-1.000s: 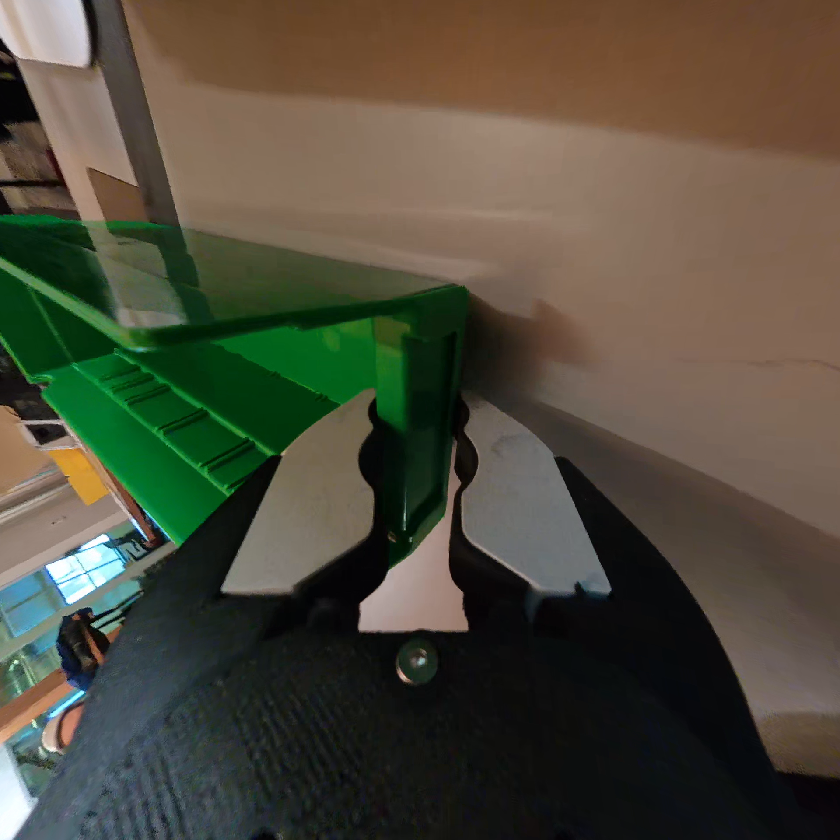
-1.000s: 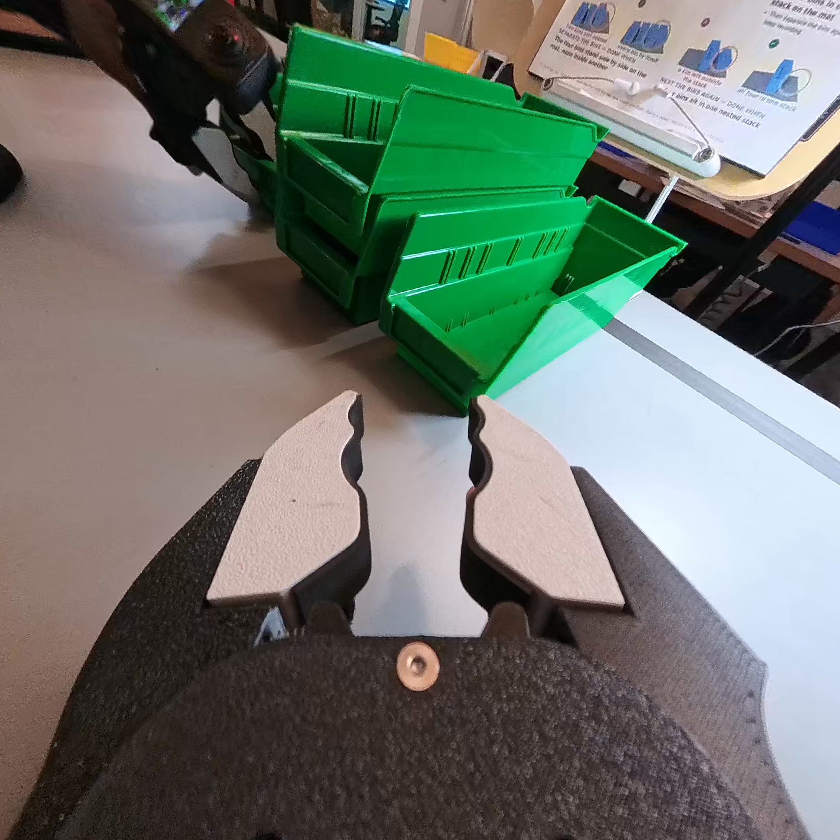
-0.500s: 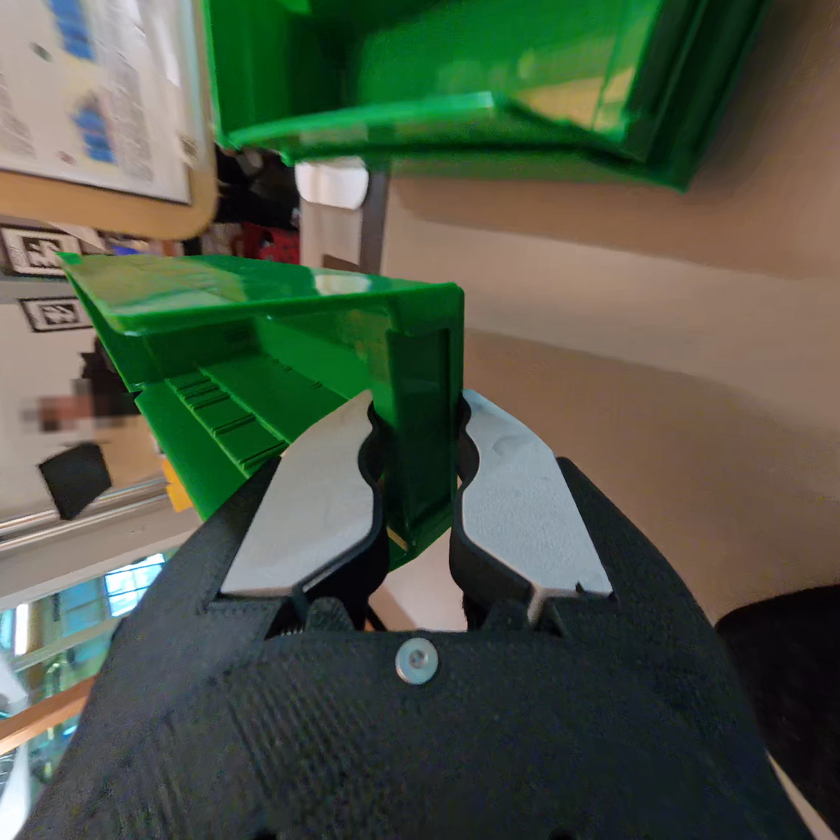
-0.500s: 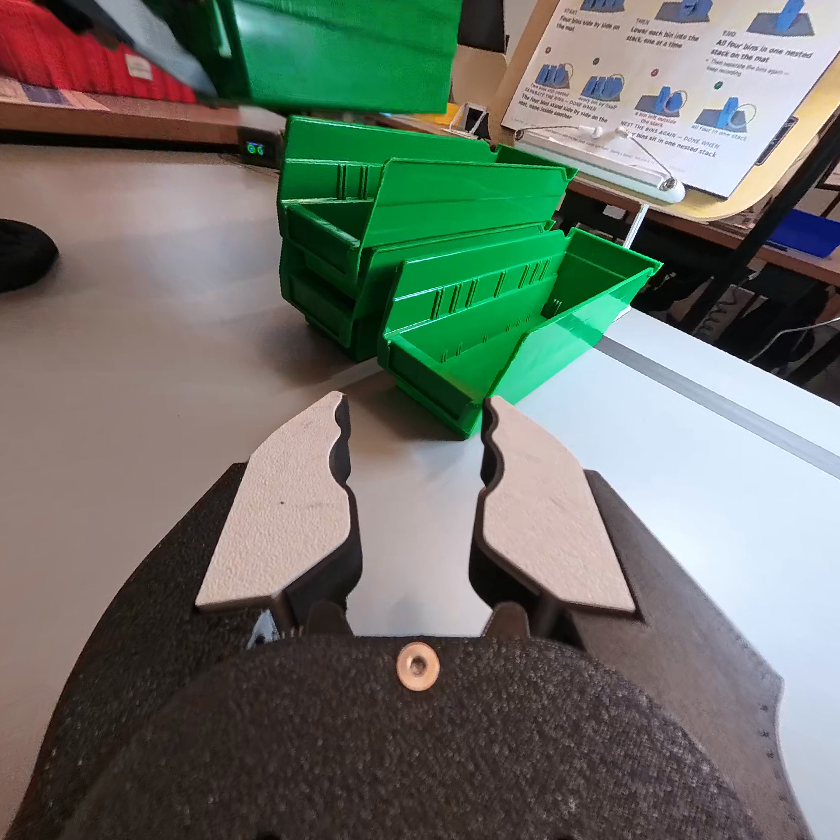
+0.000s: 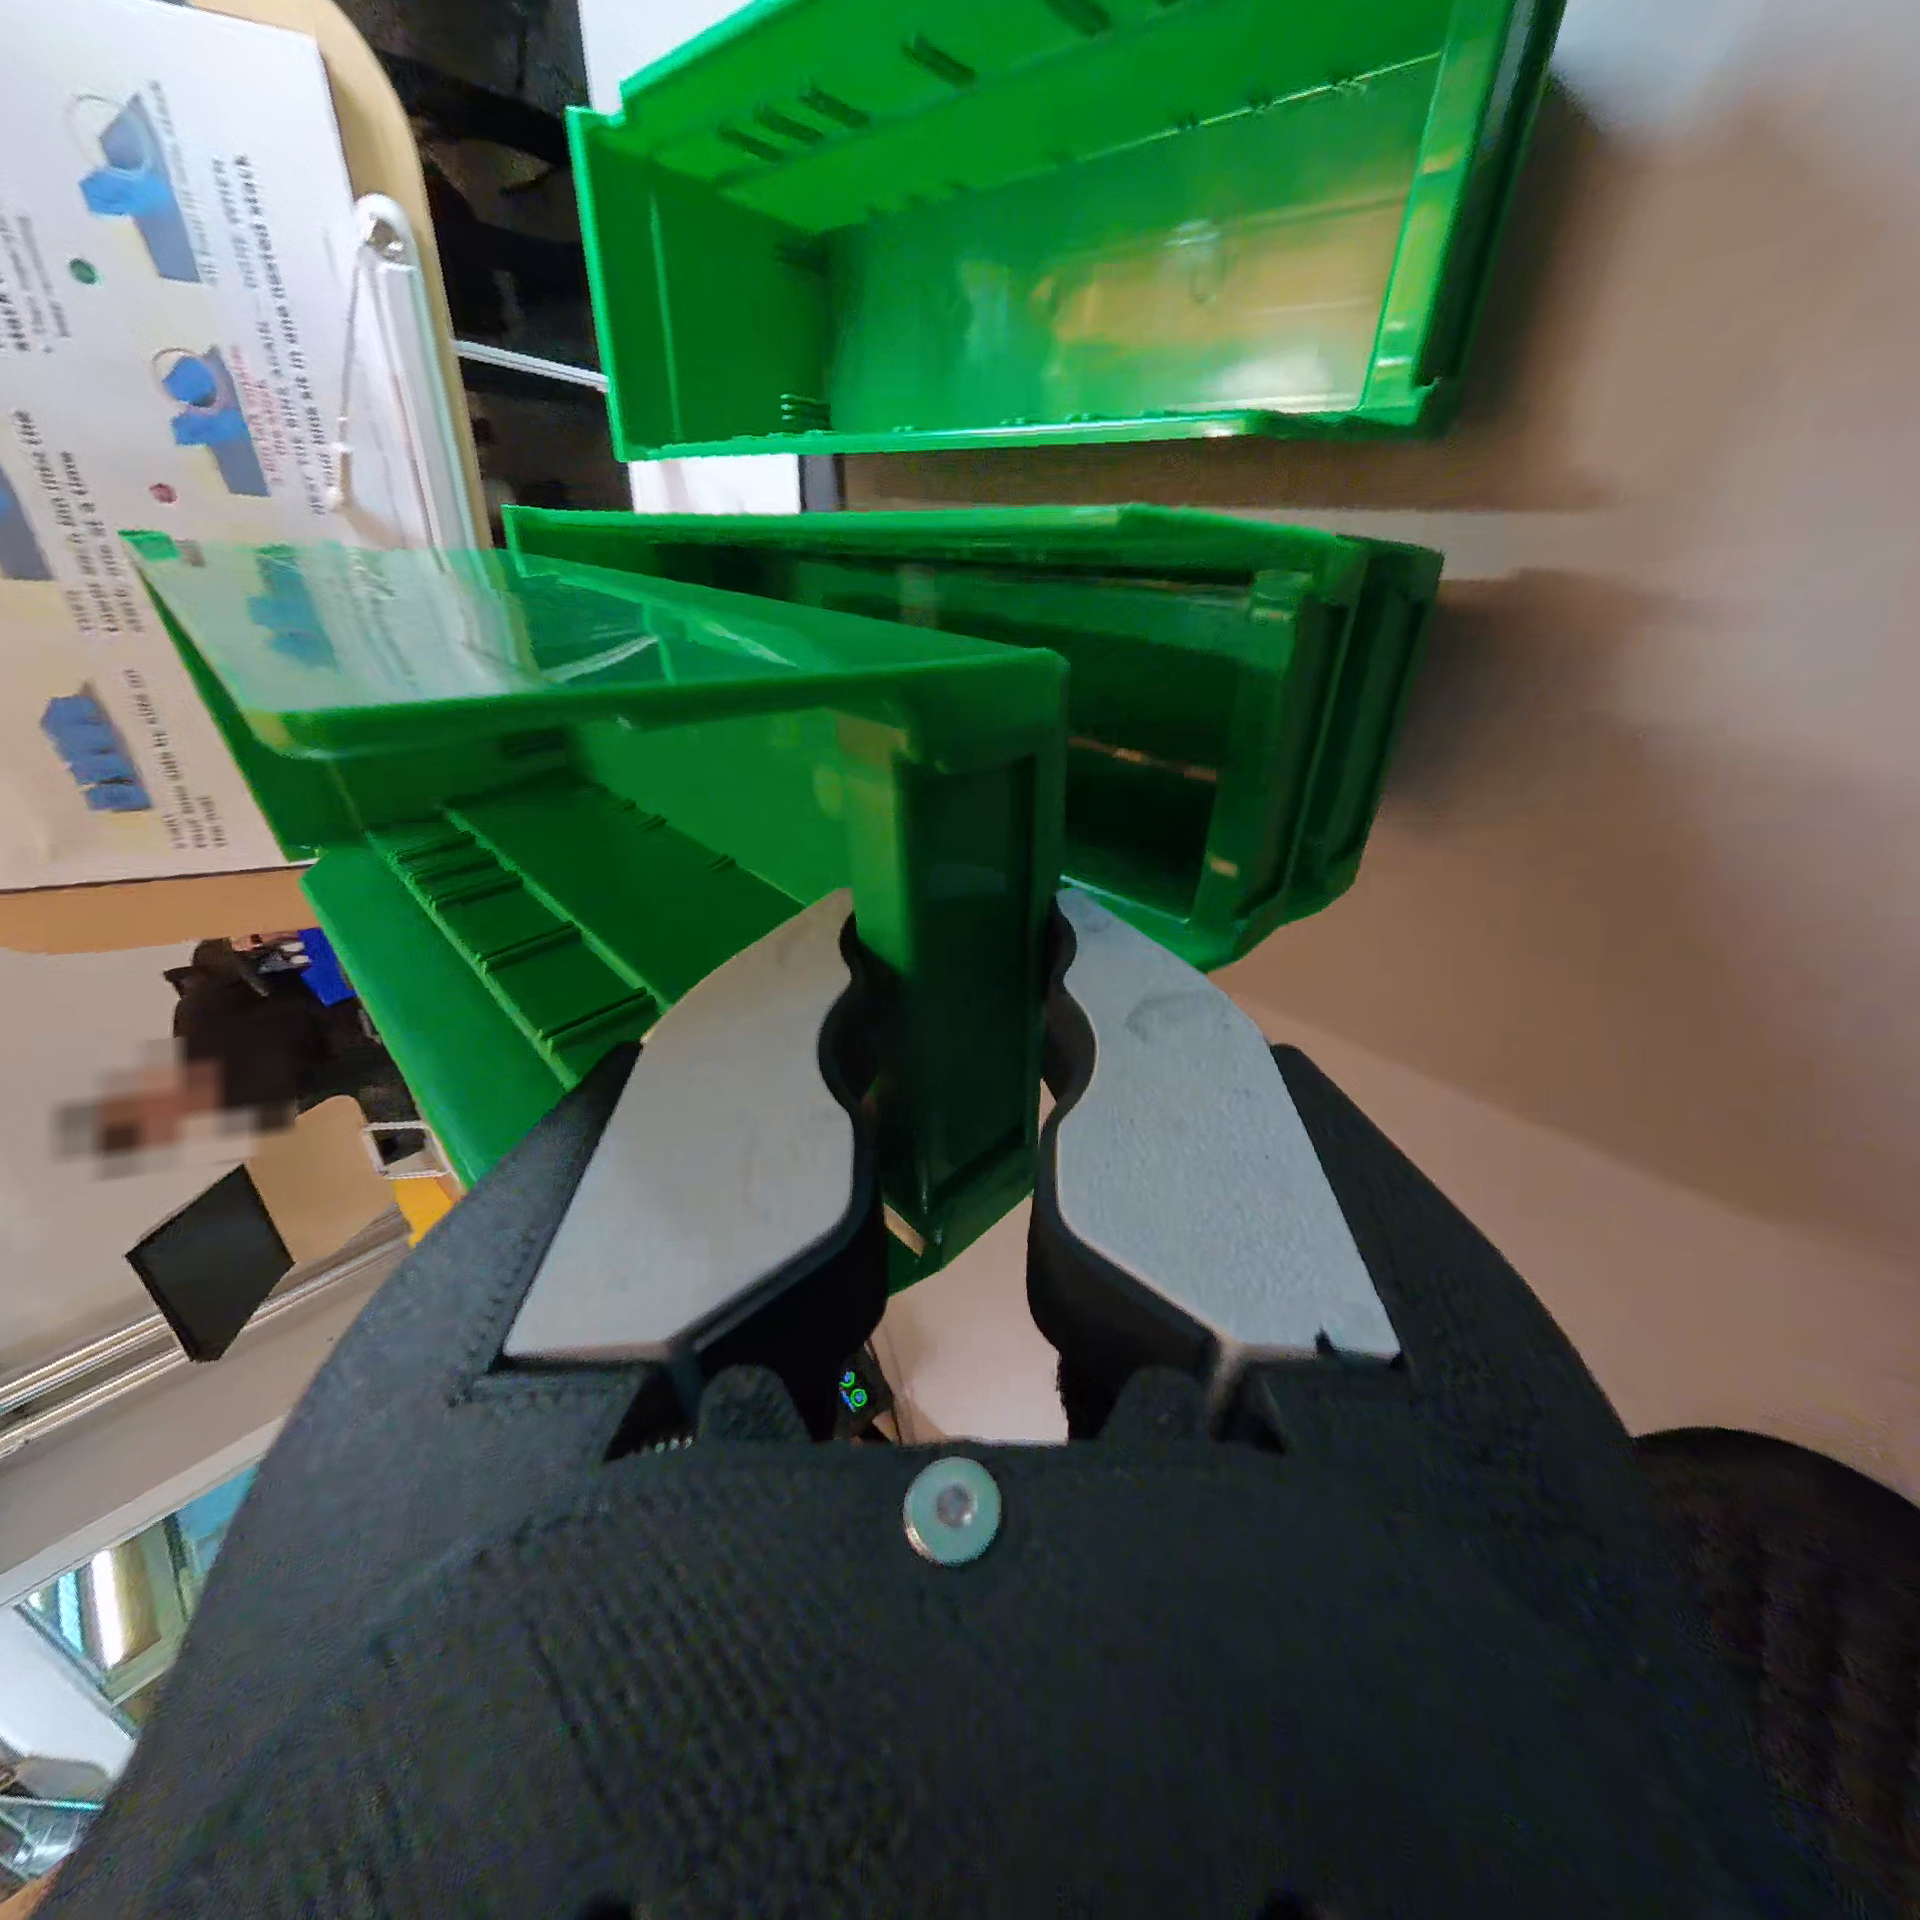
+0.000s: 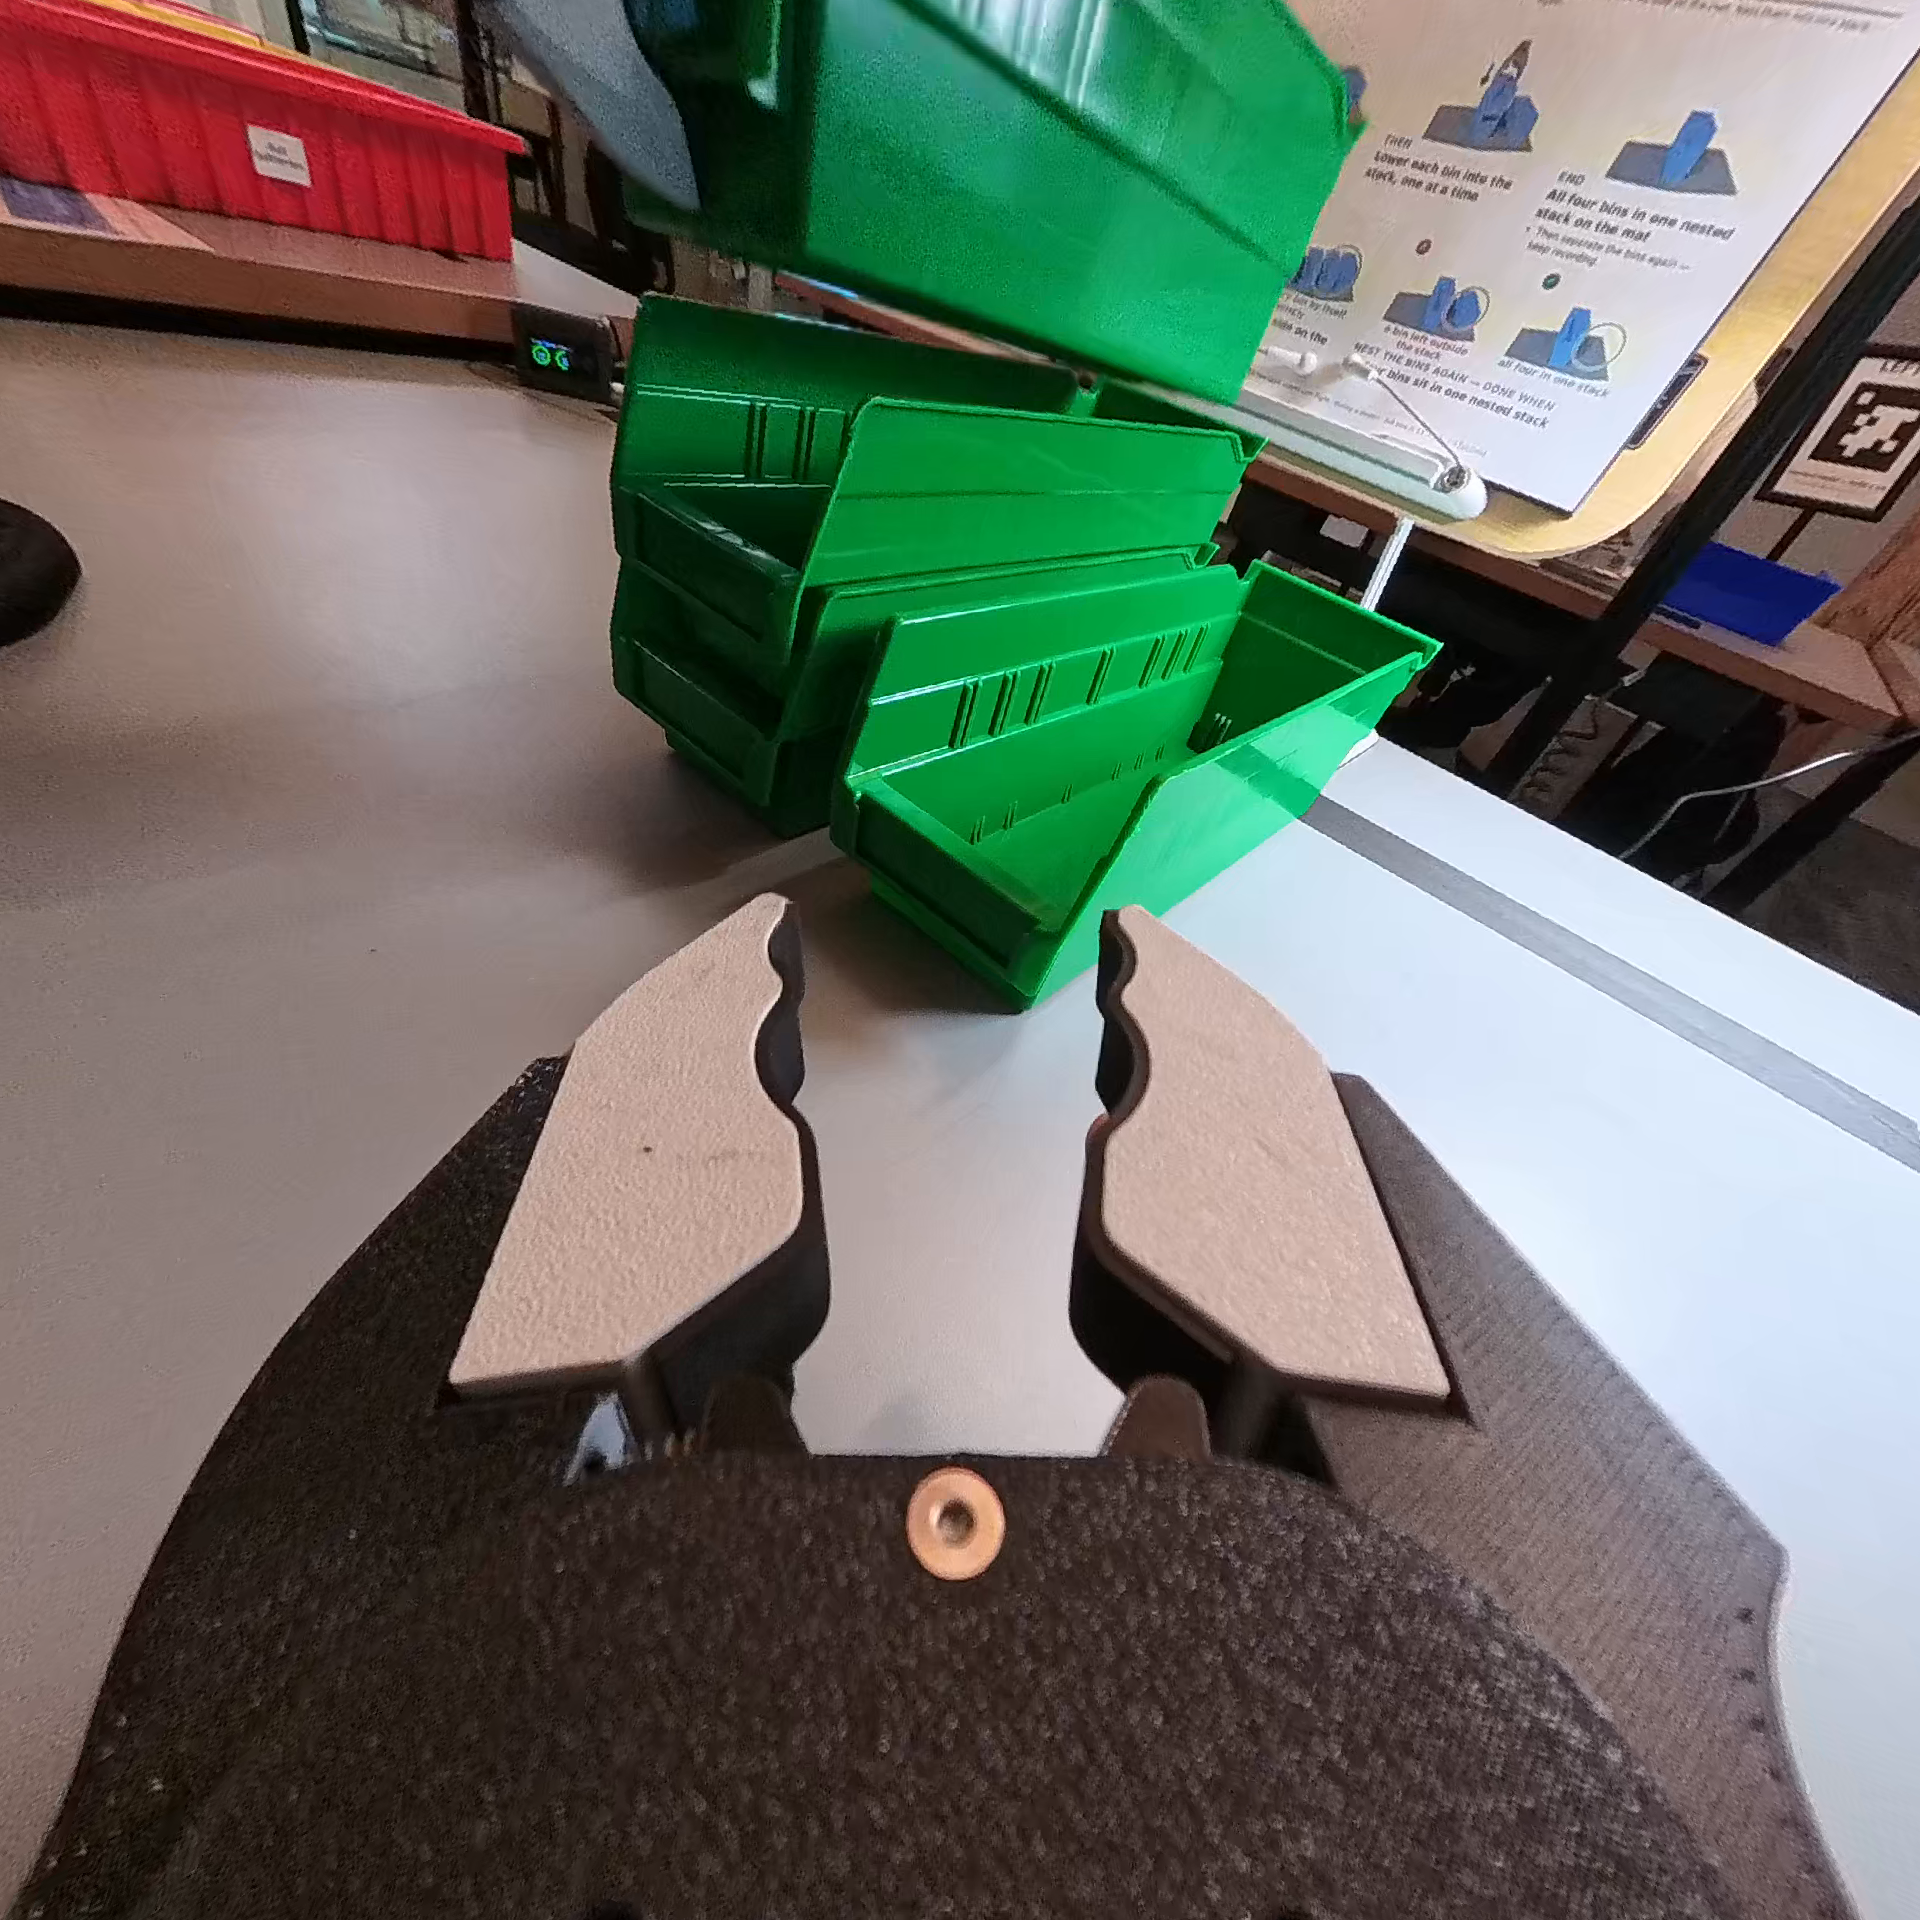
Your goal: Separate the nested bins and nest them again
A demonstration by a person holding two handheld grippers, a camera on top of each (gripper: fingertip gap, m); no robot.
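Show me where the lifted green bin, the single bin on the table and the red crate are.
lifted green bin [image 6: 1039, 177], right wrist view, side wall
single bin [image 6: 1226, 821], right wrist view, outer side
red crate [image 6: 187, 145], right wrist view, ribbed front

L gripper [image 5: 951, 997] clamped on bin wall [image 5: 966, 1039]; R gripper [image 6: 948, 966] jaws apart, empty.

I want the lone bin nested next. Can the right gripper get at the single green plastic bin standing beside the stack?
Probably yes. The right gripper is open and empty, and the single green plastic bin stands just ahead of it on the grey table, with nothing between them.
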